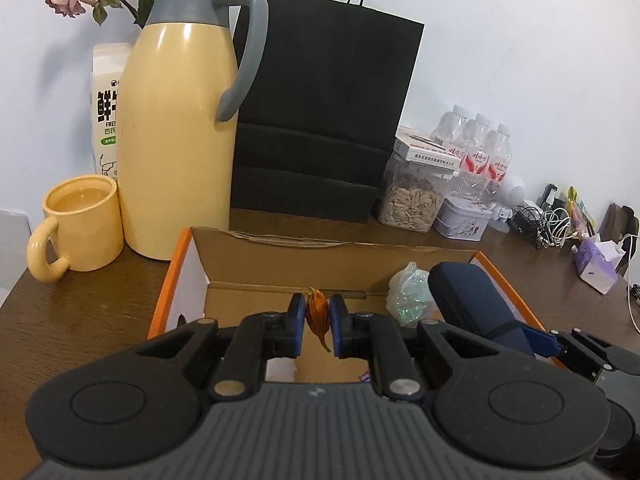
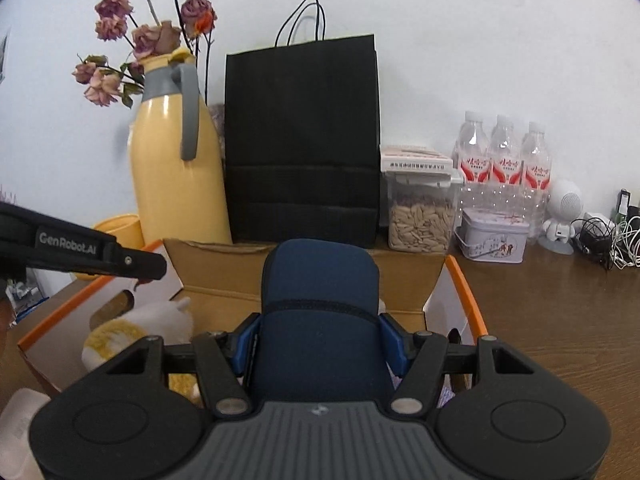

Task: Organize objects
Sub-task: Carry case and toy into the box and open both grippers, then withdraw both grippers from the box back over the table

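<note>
Pinching a small orange dried flower between its blue pads, the left gripper hangs over the open box, its jaws drawn narrow with the flower upright between them. The right gripper is closed on a navy case, jaws set wide against its two sides; the case stands tilted up over the same box, and the left view shows it at the box's right end, just beside a crumpled clear bag. Inside the box, at the left in the right view, lies a white and yellow plush. The box has orange edges and a raised cardboard flap at the back. It sits on a brown table. Behind it stand a yellow jug, a yellow mug holding liquid, and a black bag. Right of the bag are a seed jar, a tin and three bottles. Dried roses rise behind the jug.
</note>
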